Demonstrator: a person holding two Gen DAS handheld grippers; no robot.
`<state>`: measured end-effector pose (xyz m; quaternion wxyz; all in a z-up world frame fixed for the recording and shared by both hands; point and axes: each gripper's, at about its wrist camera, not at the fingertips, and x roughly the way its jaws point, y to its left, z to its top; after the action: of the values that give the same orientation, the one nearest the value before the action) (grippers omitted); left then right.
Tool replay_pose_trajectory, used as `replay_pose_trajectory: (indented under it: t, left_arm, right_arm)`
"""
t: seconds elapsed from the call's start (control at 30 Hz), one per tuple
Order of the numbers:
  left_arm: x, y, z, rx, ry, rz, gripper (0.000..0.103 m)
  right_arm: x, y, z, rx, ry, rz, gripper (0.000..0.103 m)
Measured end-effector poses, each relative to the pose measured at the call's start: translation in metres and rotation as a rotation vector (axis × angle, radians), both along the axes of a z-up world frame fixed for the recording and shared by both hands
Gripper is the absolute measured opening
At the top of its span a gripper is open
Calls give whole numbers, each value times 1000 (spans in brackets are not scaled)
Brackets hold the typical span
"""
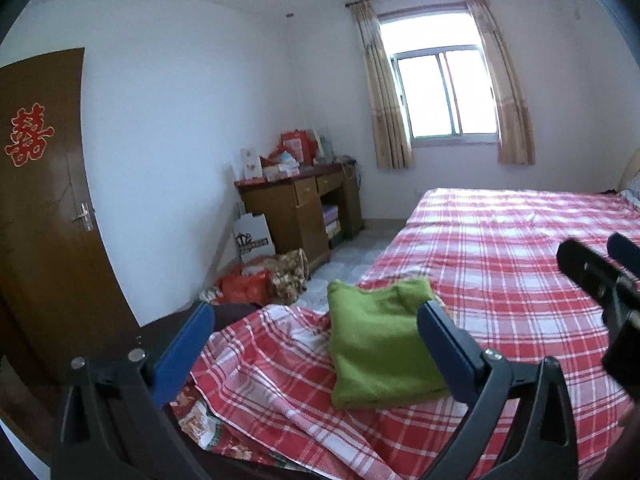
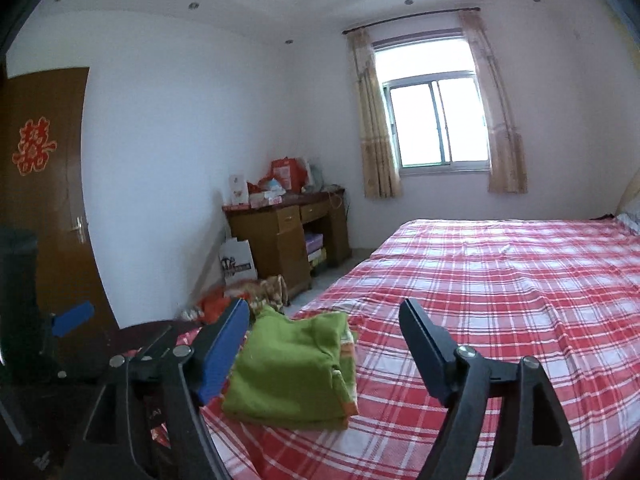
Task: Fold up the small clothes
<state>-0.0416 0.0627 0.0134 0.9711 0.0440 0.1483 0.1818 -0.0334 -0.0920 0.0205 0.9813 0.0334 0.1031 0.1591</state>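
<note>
A soft green garment, folded into a rough square, is seen lying near the corner of a red-checked bed sheet. Both the left gripper and the right gripper are held with fingers apart, clear of the cloth.

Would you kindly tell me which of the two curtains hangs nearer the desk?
The left curtain, on the window's desk side; the right curtain hangs on the far side, towards the bed's head.

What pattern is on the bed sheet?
The bed sheet is a red, pink and white plaid check, clearest in the right wrist view.
</note>
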Motion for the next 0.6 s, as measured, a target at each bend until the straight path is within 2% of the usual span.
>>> replay_pose_trajectory:
  t: [0.33, 0.6]
  left_arm:
    - [-2, -4, 1, 0, -2, -4, 103]
    - [4, -2, -4, -3, 31, 4, 103]
  right_arm:
    - [0, 3, -8, 7, 28, -5, 81]
    - [2, -1, -9, 16, 39, -10, 81]
